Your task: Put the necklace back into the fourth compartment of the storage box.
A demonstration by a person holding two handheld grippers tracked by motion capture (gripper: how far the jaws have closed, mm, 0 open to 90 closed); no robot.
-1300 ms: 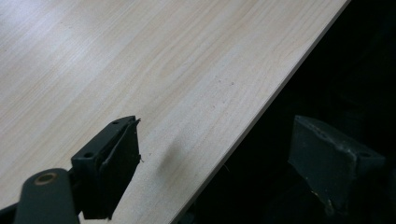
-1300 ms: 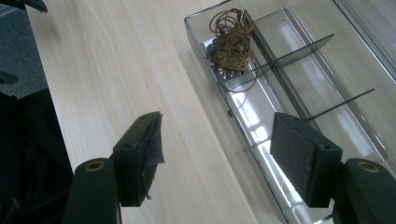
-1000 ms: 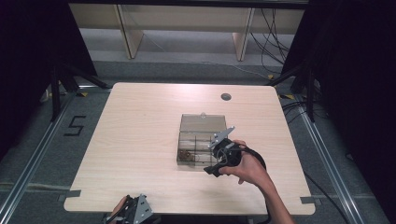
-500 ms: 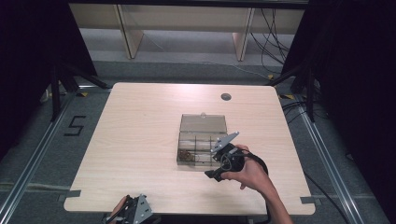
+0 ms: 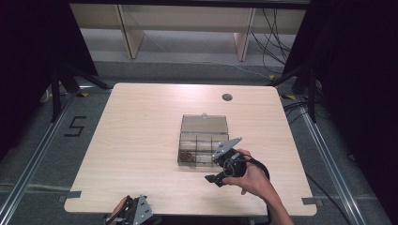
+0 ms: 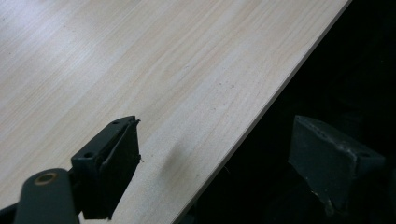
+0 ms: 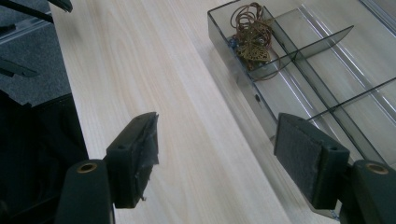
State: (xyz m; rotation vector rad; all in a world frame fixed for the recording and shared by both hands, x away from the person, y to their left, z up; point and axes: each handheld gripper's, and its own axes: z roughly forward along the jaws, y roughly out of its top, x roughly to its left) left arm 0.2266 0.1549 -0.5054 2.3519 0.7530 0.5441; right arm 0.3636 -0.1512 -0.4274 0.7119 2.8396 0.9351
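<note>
The right gripper (image 5: 224,164) hangs just off the near right corner of the clear compartment box (image 5: 202,146), its jaws apart with only bare tabletop (image 5: 141,131) between them, and they have just been opening wider. The box sits near the middle of the tabletop with its lid laid back, and a tangle of brown cord with a brass pendant (image 7: 252,41) lies in its near-left compartment. The left gripper (image 6: 219,163) rests at the near edge of the tabletop, jaws wide open and holding nothing.
</note>
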